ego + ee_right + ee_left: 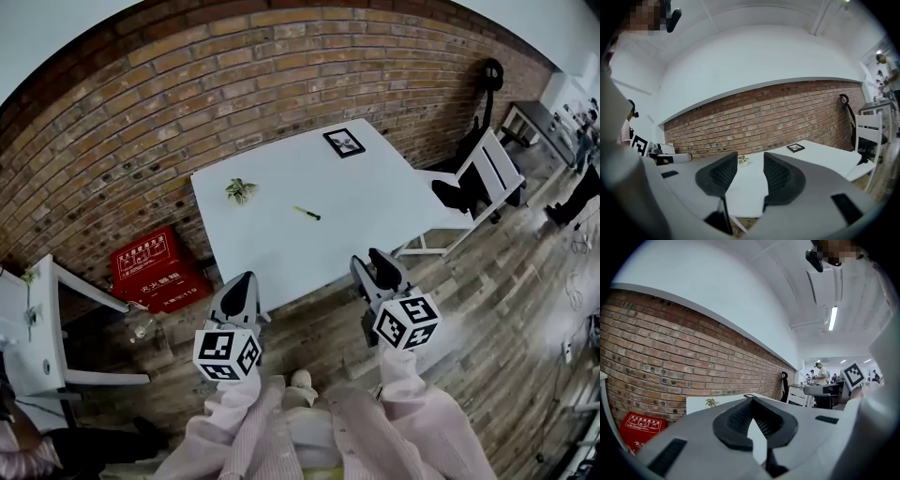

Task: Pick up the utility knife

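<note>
The left gripper has its jaw tips pressed together with nothing between them. It is held low at the table's near edge, probably because it is idle while the other does the work. The right gripper has its jaws moderately apart and empty, with bare tabletop showing through the gap. That opening looks like readiness for a grasp, and it aims across the table towards the middle.

In the head view both grippers sit short of the table, the left and the right each over the wooden floor. The person stands back from the near edge, so the reach has not begun.

The knife lies flat near the table's centre, well apart from both grippers and with open surface all around it. Lying slightly askew, it would likely need the right gripper's jaws turned across its slim handle.

Farther back, a small plant sits towards the left and a picture frame near the far corner. Both are well clear of the likely approach path.
</note>
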Action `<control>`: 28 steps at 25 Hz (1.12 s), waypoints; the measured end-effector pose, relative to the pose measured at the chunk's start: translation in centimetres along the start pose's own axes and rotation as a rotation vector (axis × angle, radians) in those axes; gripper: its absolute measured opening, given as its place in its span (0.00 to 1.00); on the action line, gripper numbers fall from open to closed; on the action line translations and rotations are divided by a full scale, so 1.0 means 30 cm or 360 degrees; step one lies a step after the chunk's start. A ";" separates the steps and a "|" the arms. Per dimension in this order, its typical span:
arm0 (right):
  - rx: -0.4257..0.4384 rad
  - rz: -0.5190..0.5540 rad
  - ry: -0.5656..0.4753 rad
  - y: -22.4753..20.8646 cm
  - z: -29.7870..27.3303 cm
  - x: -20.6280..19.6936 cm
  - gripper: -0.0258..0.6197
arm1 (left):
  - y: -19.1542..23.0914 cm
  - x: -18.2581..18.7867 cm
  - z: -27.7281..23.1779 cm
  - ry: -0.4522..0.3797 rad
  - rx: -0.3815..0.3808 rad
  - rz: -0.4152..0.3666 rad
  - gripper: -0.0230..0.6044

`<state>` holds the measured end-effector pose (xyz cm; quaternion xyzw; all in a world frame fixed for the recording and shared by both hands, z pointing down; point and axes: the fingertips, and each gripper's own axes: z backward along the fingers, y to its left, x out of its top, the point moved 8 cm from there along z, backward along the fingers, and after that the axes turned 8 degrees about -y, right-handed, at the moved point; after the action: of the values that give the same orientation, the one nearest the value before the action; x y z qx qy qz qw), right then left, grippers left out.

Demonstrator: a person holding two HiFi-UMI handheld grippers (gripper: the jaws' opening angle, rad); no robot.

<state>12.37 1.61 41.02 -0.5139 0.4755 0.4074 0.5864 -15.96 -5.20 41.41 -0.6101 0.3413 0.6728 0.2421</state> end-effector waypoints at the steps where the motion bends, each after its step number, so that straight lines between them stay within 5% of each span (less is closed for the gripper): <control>1: 0.0008 0.0000 0.0006 -0.001 -0.015 -0.002 0.29 | 0.007 -0.001 -0.011 0.0002 -0.0001 0.0002 0.02; 18: 0.0054 0.0000 0.0097 -0.085 -0.196 -0.045 0.28 | 0.074 -0.061 -0.170 0.0073 0.0021 0.0071 0.02; 28: 0.0204 -0.0010 0.0232 -0.244 -0.467 -0.066 0.28 | 0.135 -0.114 -0.379 0.0131 0.0169 0.0166 0.02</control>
<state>17.06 -13.28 44.26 -0.5051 0.5404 0.3357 0.5832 -11.04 -16.10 45.19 -0.6050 0.4176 0.6397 0.2246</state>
